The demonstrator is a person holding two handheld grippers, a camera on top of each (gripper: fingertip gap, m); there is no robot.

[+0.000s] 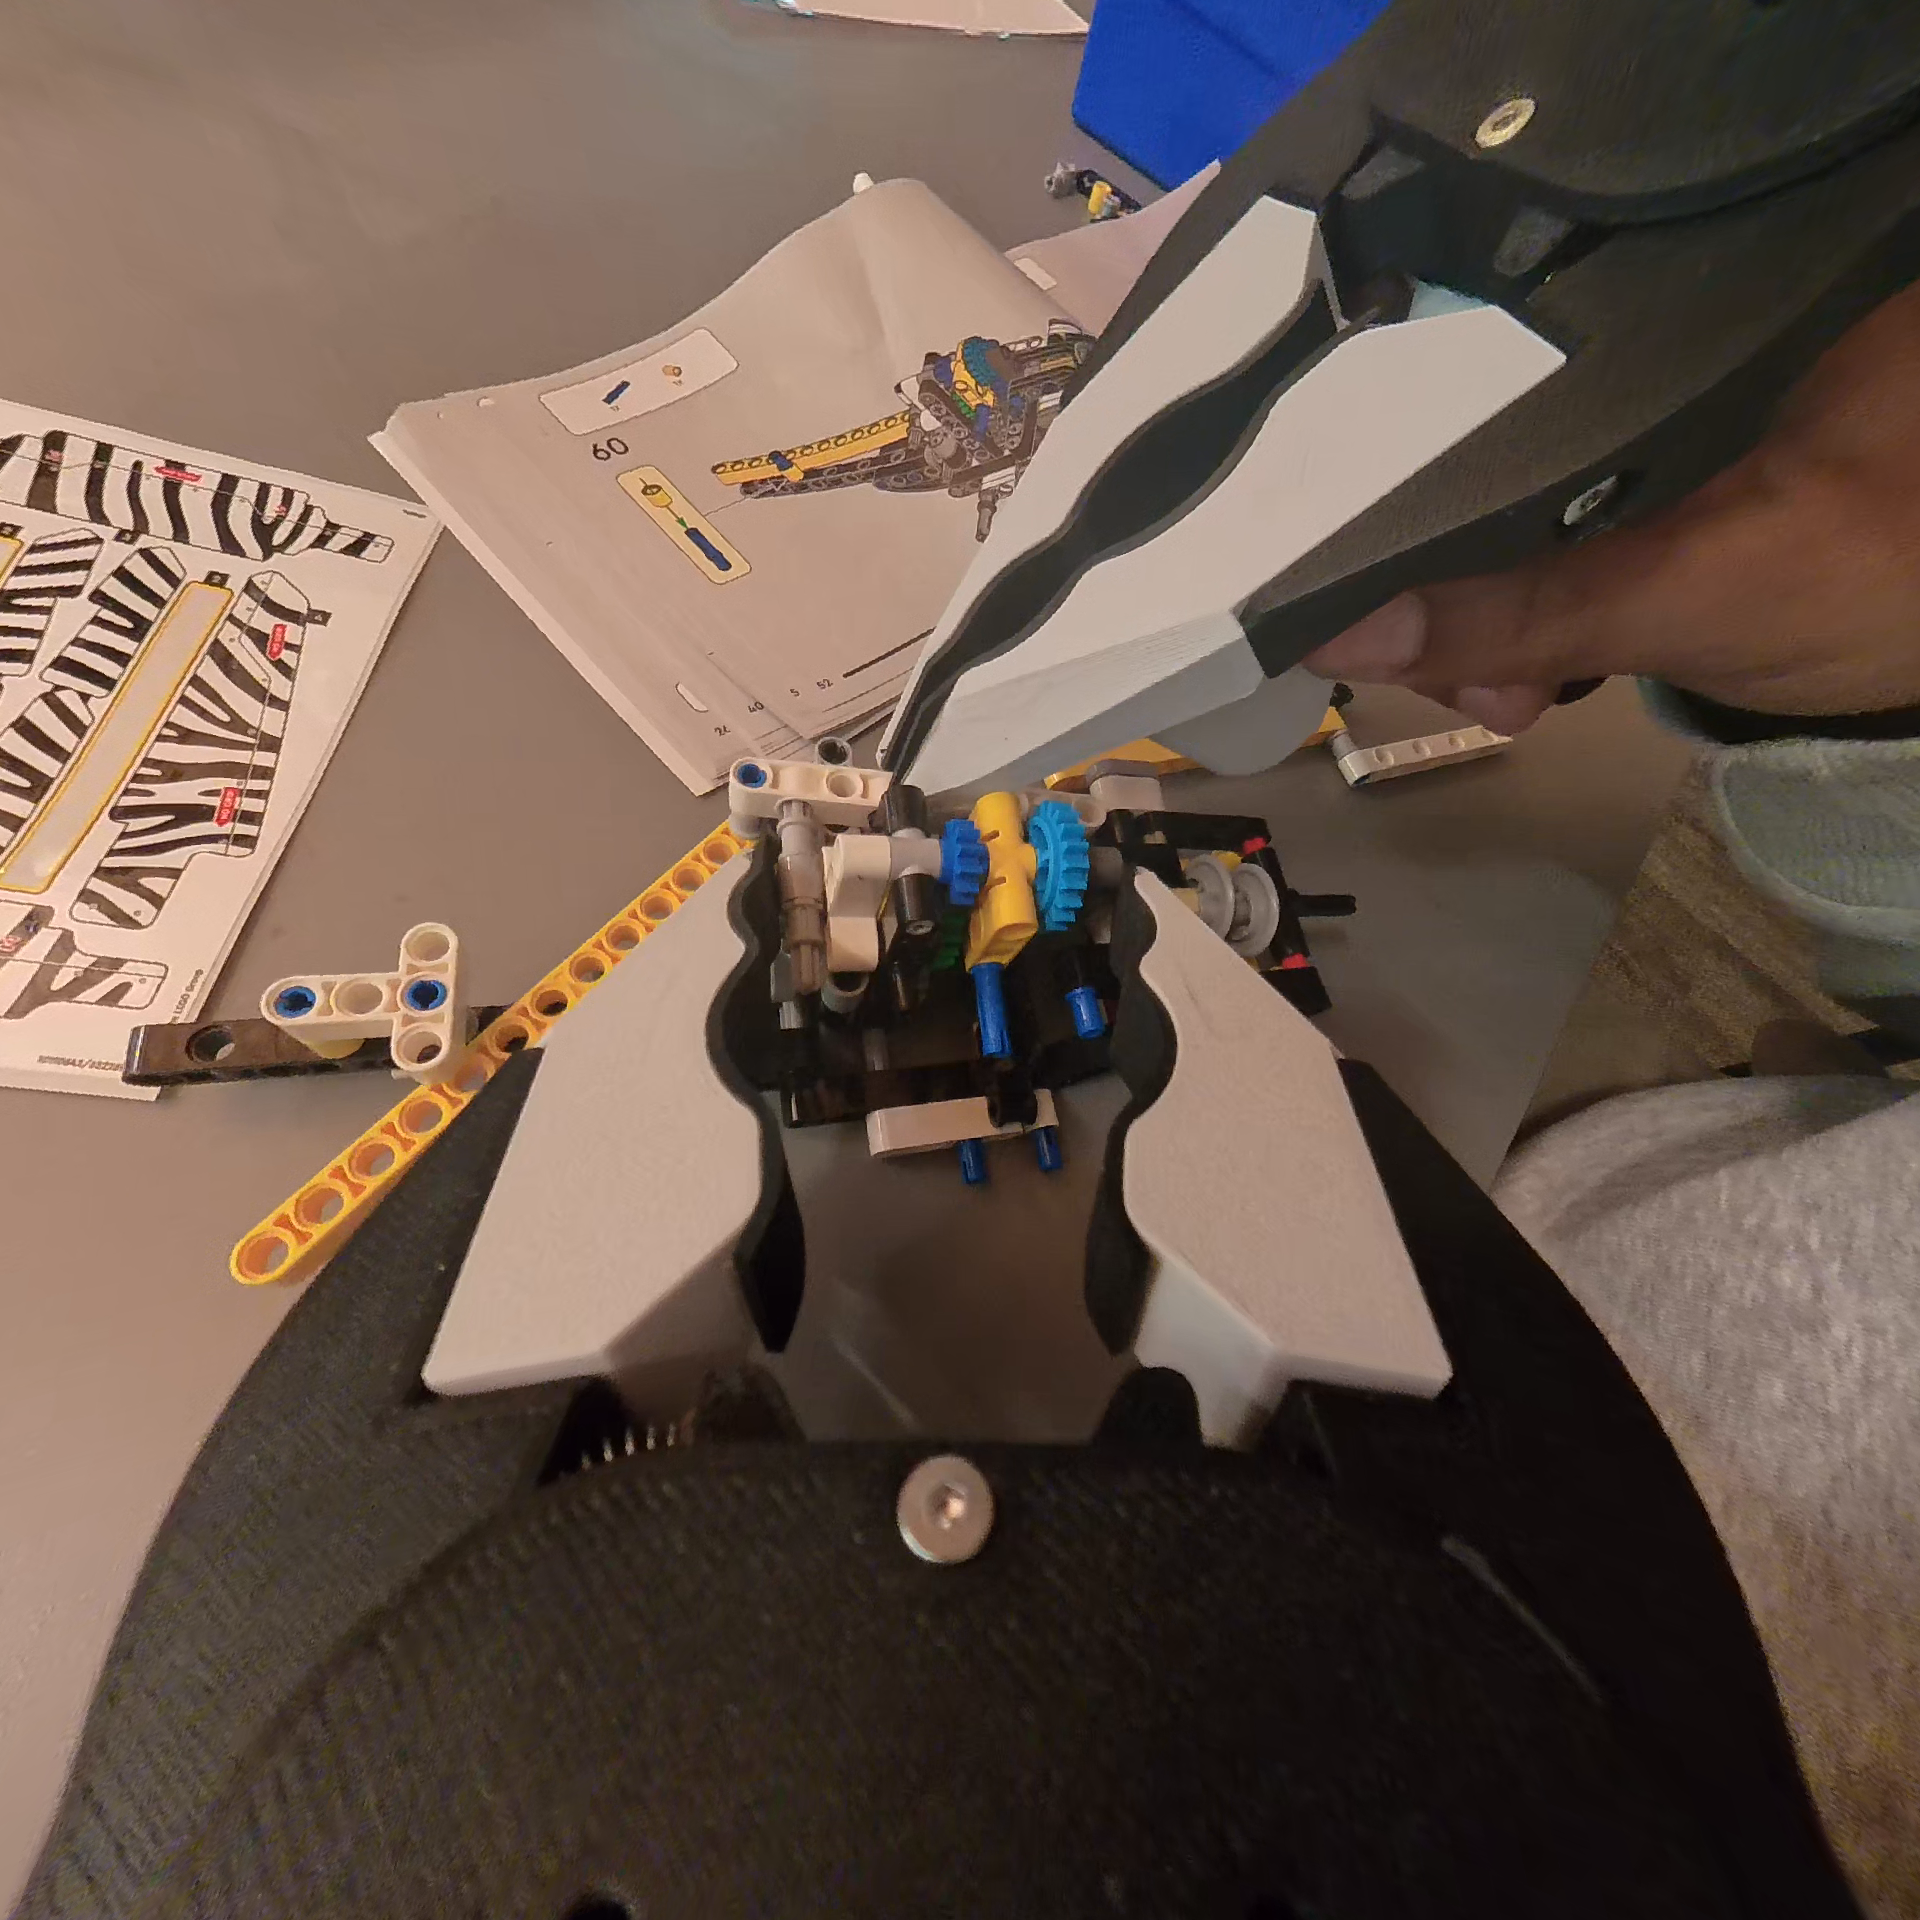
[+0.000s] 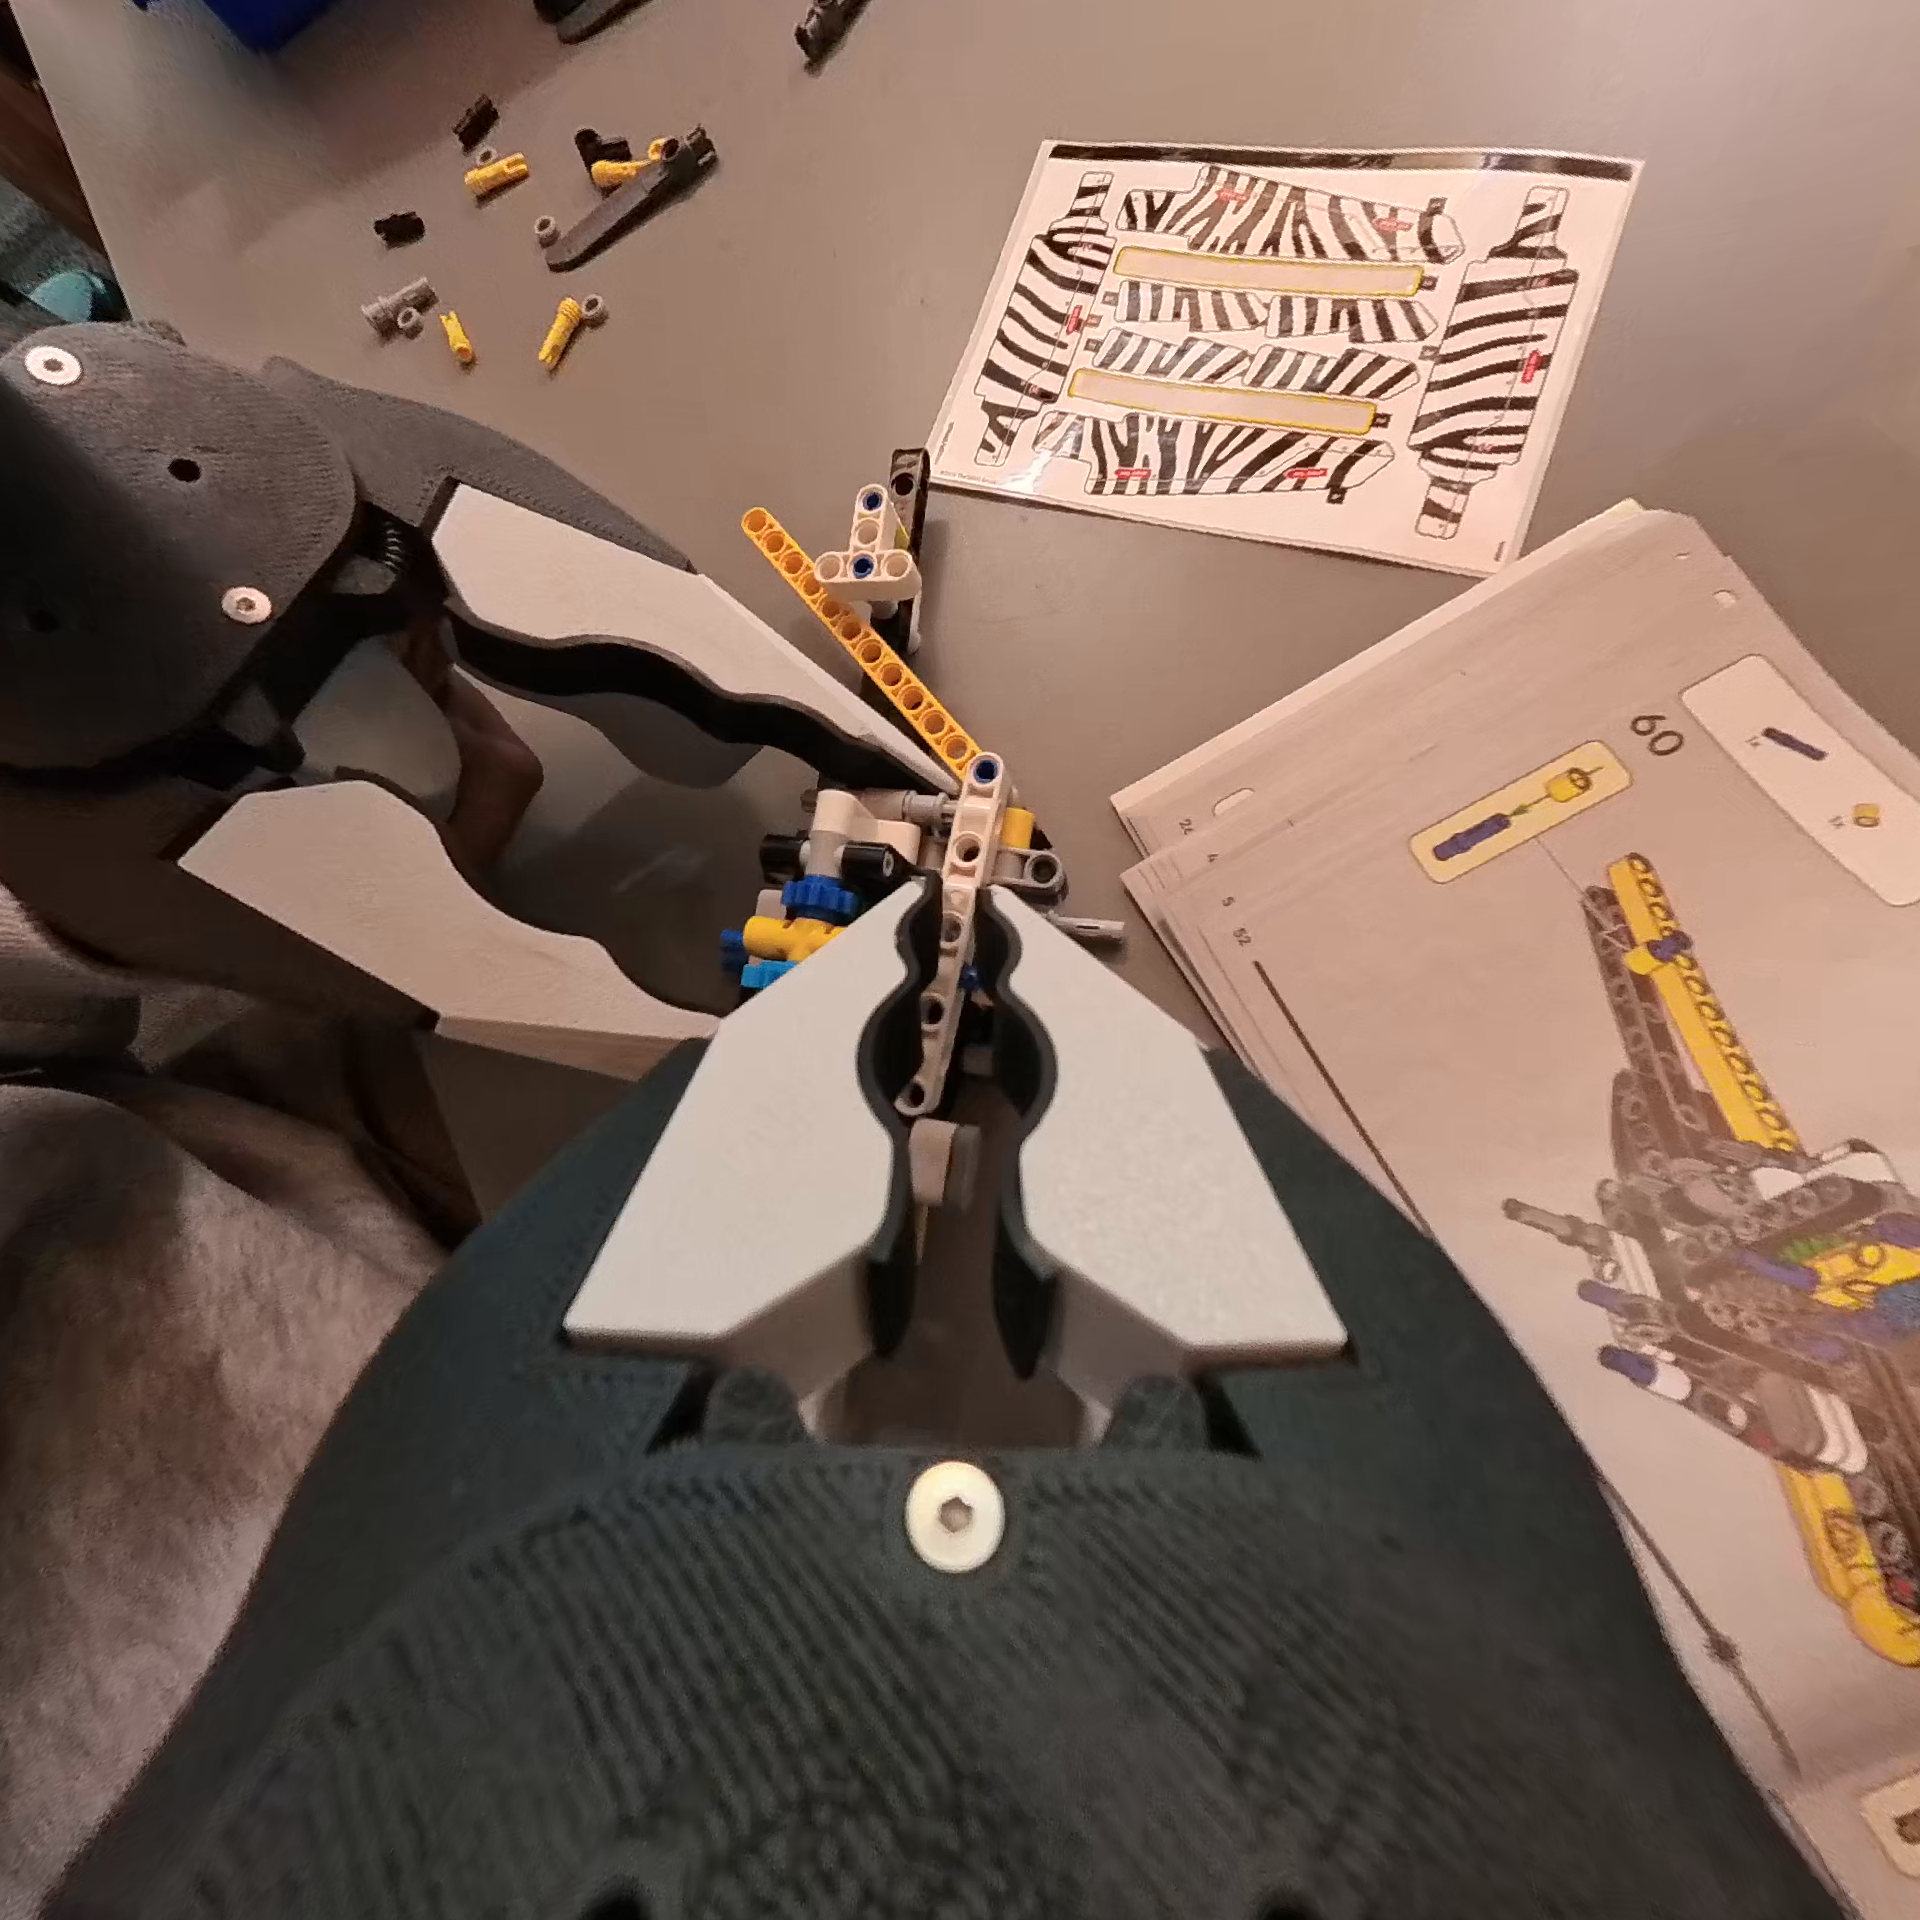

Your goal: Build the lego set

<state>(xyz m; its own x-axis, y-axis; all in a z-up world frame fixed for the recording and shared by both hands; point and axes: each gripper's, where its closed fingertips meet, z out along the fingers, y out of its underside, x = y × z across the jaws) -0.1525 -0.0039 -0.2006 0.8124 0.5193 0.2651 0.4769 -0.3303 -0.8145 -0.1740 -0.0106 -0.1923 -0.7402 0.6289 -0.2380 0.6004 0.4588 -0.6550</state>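
Observation:
The lego assembly (image 1: 966,935) is a black frame with blue gears, a yellow connector and blue pins. It sits between the fingers of my left gripper (image 1: 945,883), which is shut on its sides and holds it over the grey table. My right gripper (image 2: 961,894) is shut on a white beam (image 2: 971,831) at the top of the assembly. In the left wrist view it comes in from the upper right, with its tip (image 1: 899,753) at the end of that beam (image 1: 800,781). The left gripper (image 2: 836,904) shows at the left of the right wrist view.
A long yellow beam (image 1: 499,1039) and a white T-piece (image 1: 384,997) on a black beam lie to the left. A zebra sticker sheet (image 2: 1278,343) and the open instruction booklet (image 2: 1558,1039) lie beyond. Loose small parts (image 2: 540,239) are scattered at the far side. A blue bin (image 1: 1174,94) stands behind. Less than 4 cm separates the two grippers' tips.

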